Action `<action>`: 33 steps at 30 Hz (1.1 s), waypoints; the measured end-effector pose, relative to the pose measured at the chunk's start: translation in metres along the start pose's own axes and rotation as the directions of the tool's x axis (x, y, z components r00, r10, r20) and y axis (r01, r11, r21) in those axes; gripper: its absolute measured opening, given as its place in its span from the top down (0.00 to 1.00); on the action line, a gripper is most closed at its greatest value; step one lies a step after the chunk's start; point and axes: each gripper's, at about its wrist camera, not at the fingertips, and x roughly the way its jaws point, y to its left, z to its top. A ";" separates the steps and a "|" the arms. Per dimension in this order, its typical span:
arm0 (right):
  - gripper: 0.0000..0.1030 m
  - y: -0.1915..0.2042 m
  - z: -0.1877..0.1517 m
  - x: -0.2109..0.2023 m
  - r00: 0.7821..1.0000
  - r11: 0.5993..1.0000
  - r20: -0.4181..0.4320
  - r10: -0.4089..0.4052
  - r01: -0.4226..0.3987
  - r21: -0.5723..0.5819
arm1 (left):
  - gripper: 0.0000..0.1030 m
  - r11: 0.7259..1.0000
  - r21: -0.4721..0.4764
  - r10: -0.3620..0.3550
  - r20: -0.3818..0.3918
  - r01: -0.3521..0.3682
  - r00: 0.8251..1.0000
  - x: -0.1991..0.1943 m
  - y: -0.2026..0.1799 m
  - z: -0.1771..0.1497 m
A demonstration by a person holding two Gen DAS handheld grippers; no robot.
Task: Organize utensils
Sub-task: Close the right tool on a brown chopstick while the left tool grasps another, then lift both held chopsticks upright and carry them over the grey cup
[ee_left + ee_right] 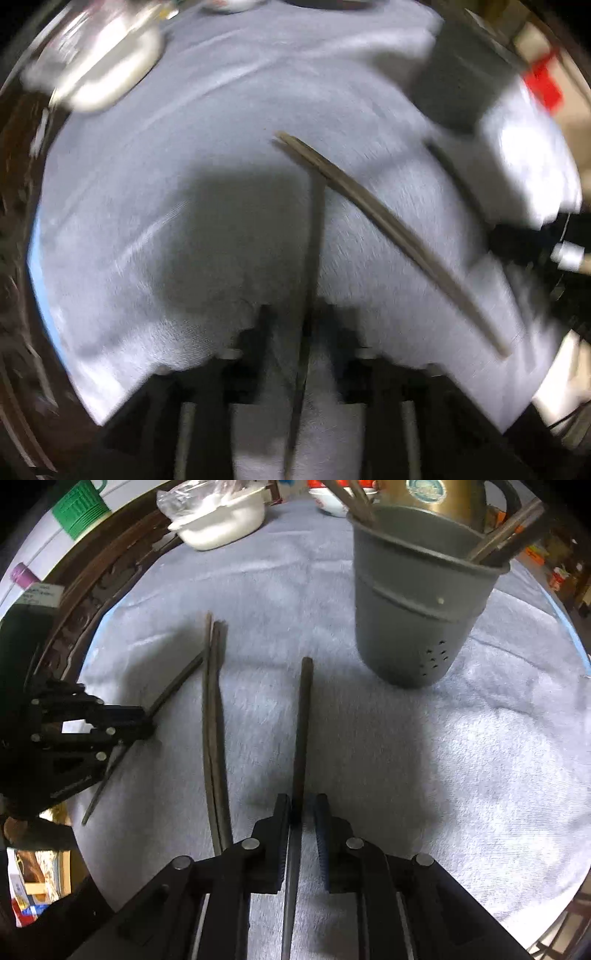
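Note:
Dark wooden chopsticks lie on a pale grey cloth (pixel 443 757). One chopstick (pixel 301 720) runs between the fingers of my right gripper (pixel 301 803). The jaws stand narrowly open, with a thin gap at the right pad. Left of it lies a pair of chopsticks (pixel 214 720), also in the blurred left wrist view (pixel 388 229). My left gripper (pixel 299 314) points down over another chopstick (pixel 316 240). Its fingers are open and straddle that chopstick with cloth showing beside it. The right wrist view shows this gripper (pixel 144 722) at far left. A grey holder (pixel 417 609) with several chopsticks stands upright at back right.
A white dish (pixel 225 520) with a plastic bag sits at the back left of the cloth, seen blurred in the left wrist view (pixel 99 70). A bowl (pixel 332 498) and a brass-coloured vessel (pixel 443 494) stand behind the holder. A carved dark table rim (pixel 92 590) curves along the left.

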 end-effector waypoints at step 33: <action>0.93 0.002 0.003 -0.023 0.997 0.998 0.044 0.068 -0.068 0.000 | 0.95 0.931 -0.281 -0.217 0.087 0.233 0.972 -0.018 0.045 0.000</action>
